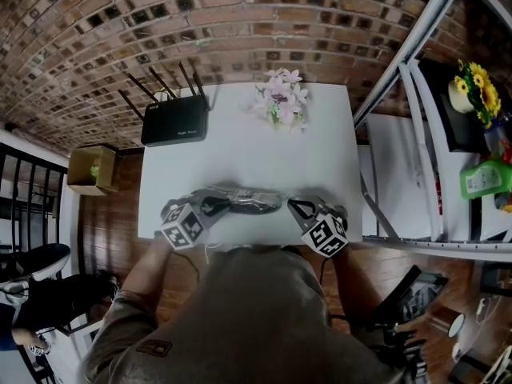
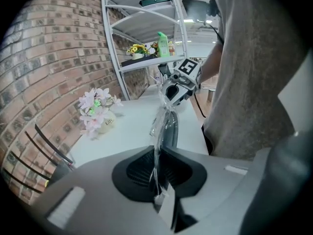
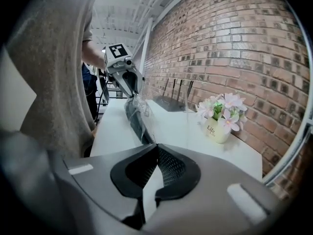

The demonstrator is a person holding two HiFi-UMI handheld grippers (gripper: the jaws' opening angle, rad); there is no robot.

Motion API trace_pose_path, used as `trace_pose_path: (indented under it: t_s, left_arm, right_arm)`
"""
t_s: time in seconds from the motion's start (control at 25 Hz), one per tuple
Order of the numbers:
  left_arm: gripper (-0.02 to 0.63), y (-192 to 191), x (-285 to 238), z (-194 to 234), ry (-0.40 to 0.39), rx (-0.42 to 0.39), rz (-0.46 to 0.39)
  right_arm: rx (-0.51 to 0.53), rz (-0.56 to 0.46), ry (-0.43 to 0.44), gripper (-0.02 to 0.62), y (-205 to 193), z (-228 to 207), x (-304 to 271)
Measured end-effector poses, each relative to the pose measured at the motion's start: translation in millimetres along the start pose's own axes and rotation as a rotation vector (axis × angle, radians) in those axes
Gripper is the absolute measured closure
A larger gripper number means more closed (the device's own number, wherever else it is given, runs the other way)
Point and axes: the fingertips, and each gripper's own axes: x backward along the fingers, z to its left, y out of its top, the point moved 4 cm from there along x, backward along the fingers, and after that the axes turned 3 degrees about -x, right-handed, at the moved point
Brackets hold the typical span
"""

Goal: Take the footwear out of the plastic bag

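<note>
Now the left gripper (image 2: 157, 153) has its jaws almost shut, and they pinch a thin twist of the clear plastic bag (image 2: 164, 116). The bag runs straight out from these jaws, pulled tight. The right gripper (image 3: 154, 148) has its jaws pressed all the way together. The other end of the bag comes right up to its tips, and it seems to pinch the plastic there. The dark footwear (image 1: 250, 203) is inside the bag. It lies between the two grippers, close to the near edge of the white table (image 1: 240, 154). Further back on the table sit a small pot of pink flowers (image 1: 280, 101) and a black router (image 1: 174, 124).
</note>
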Motion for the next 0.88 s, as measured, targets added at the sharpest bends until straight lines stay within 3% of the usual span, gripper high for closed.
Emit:
trace_pose_path:
  t_s: [0.24, 0.36, 0.6, 0.88]
  left_arm:
    - [0.571, 1, 1, -2, -0.012, 0.024, -0.018]
    - [0.571, 0, 2, -1, -0.014, 0.039, -0.027]
    - [0.572, -2, 2, -2, -0.032, 0.044, -0.025]
    - [0.572, 1, 2, -4, -0.059, 0.037, -0.034]
  right_arm:
    - [0.091, 0.042, 0.031, 0.577, -2, 13, -5]
    - [0.127, 0.044, 0.053, 0.488, 1, 20, -7]
    - [0.183, 0.048, 0.011, 0.421, 4, 19, -8]
    - [0.271, 0.054, 0.032, 0.419, 11, 25, -10]
